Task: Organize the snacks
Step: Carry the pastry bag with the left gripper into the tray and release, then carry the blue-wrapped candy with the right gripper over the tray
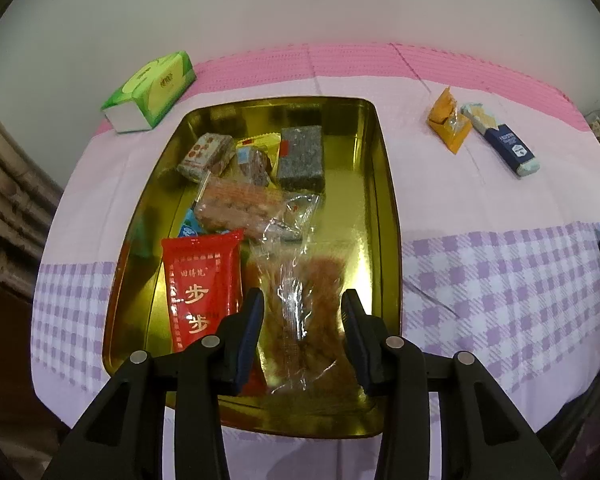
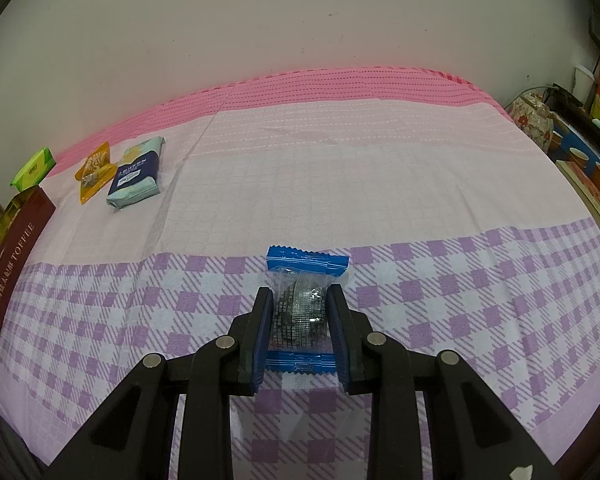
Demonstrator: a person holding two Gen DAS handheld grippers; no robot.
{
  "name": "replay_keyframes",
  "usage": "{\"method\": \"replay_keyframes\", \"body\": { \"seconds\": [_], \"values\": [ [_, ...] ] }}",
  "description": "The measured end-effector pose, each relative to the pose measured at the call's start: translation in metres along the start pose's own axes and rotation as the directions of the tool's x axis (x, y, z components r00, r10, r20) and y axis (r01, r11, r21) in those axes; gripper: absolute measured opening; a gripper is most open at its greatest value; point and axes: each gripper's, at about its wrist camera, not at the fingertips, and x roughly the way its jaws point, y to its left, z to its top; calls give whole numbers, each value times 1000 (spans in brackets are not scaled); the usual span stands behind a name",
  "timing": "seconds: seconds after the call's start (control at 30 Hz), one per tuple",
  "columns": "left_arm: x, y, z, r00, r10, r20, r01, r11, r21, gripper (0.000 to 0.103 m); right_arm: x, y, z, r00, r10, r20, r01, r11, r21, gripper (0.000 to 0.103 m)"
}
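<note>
a pink and lilac checked cloth [image 2: 340, 168] covers the table, and on it sits a gold tin tray [image 1: 384, 184] holding a red packet [image 1: 204, 288], a grey bar [image 1: 302, 158] and other wrapped snacks. the left gripper [image 1: 302, 300] hangs over the tray's near end, jaws parted either side of a clear bag of brown snack [image 1: 304, 312], though i cannot tell if the pads press it. the right gripper [image 2: 300, 294] pinches a blue-ended dark sweet [image 2: 300, 312] just above the cloth, well apart from the navy packet [image 2: 134, 176] and orange packet [image 2: 94, 174] near the green tissue pack [image 2: 34, 168].
</note>
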Motion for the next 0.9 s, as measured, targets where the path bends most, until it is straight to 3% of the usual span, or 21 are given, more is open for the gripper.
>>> {"method": "replay_keyframes", "body": {
  "seconds": [0.7,0.9],
  "values": [
    [-19,9,3,996,35,77,-33,999,-23,42,-3,9,0,1000,-11,-10,11,999,-31,26],
    [-22,14,4,996,48,81,-45,998,-38,42,-16,12,-5,998,62,2,-62,998,28,26]
  ]
}}
